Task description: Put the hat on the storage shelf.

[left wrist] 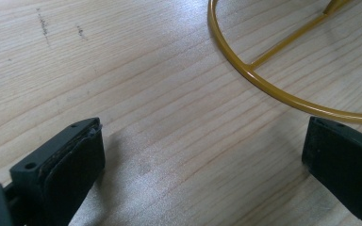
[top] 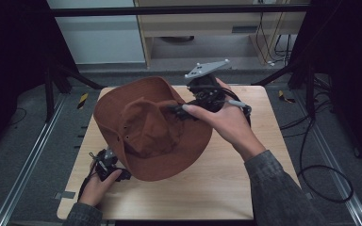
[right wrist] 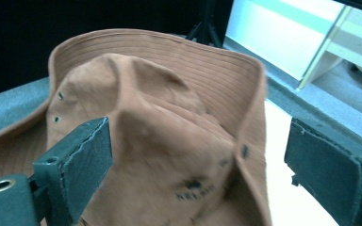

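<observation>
Wooden tabletop (top: 226, 183) carries a brown brimmed hat (top: 151, 132), crown up, sitting mid-left. Right hand-held gripper (top: 181, 112) at the hat's right brim, jaws spread, nothing pinched. Left hand-held gripper (top: 107, 165) at the near-left brim, released too, likely just off a yellow wire ring (left wrist: 245, 70).

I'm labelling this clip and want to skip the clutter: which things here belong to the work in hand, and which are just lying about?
In the job:
brown hat
right gripper, open at the hat's crown
left gripper, open, low by the table
yellow wire stand

Lying about:
floor cables
wooden shelf unit
</observation>
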`<state>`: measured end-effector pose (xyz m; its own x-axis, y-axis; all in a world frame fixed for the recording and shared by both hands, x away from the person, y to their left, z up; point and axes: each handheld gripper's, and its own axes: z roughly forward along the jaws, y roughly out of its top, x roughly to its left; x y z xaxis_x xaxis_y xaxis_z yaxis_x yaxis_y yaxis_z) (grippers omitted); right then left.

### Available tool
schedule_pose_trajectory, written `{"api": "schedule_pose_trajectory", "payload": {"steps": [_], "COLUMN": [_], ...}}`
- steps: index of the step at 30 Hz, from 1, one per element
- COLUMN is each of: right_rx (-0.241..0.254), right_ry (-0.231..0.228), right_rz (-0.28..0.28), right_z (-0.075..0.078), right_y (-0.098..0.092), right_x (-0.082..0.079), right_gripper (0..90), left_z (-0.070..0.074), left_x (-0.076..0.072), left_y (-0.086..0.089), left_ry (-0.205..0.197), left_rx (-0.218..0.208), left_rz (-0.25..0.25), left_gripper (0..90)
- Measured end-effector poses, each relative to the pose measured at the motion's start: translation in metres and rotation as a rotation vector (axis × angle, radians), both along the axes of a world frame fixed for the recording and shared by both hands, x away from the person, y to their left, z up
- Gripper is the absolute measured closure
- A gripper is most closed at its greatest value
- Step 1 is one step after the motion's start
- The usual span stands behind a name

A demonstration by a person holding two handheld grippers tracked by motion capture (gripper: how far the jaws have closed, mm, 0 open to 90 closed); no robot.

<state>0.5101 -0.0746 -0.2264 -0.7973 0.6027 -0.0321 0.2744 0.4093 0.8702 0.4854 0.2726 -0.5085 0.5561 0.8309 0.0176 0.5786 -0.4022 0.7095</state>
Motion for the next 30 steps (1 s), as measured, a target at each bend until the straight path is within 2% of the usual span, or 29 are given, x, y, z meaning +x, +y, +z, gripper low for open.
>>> {"api": "schedule_pose_trajectory", "payload": {"steps": [3,5,9,15,19,23,24,25,28,29,30], "right_rx": [0.008,0.011,0.032,0.045,0.041,0.062,0.062,0.07,0.076,0.076,0.076], "right_ry": [-0.007,-0.014,-0.023,-0.014,-0.006,0.002,0.002,0.005,0.022,0.022,0.05], "right_rz": [-0.017,-0.043,-0.085,-0.156,-0.212,-0.27,-0.27,-0.307,-0.352,-0.352,-0.361], "right_z": [0.0,-0.002,-0.005,-0.022,-0.04,-0.06,-0.06,-0.074,-0.095,-0.095,-0.115], "right_y": [-0.012,-0.03,-0.054,-0.091,-0.113,-0.137,-0.137,-0.149,-0.16,-0.16,-0.166], "right_x": [-0.001,-0.003,-0.007,-0.009,-0.011,-0.02,-0.02,-0.024,-0.027,-0.027,-0.029], "right_gripper": [7.7,7.4,7.5,7.8,8.2,8.0,8.0,8.1,8.3,8.3,8.2], "left_z": [0.0,0.0,0.0,0.0,0.0,0.0,0.0,0.0,0.0,0.0,0.0], "left_x": [0.0,0.0,0.0,0.0,0.0,0.0,0.0,0.001,0.001,0.001,0.001], "left_y": [0.0,0.0,0.0,0.0,0.0,0.0,0.0,0.0,0.0,0.0,0.0], "left_ry": [0.0,-0.002,-0.002,0.0,0.0,0.0,0.0,0.0,0.0,0.0,0.0], "left_rx": [0.001,0.0,0.0,0.003,0.004,0.004,0.004,0.004,0.004,0.004,0.004], "left_rz": [0.0,0.0,-0.002,-0.006,-0.006,-0.006,-0.006,-0.006,-0.007,-0.007,-0.007], "left_gripper": [0.0,0.0,0.0,0.0,0.0,0.0,0.0,0.0,0.0,0.0,0.0]}}
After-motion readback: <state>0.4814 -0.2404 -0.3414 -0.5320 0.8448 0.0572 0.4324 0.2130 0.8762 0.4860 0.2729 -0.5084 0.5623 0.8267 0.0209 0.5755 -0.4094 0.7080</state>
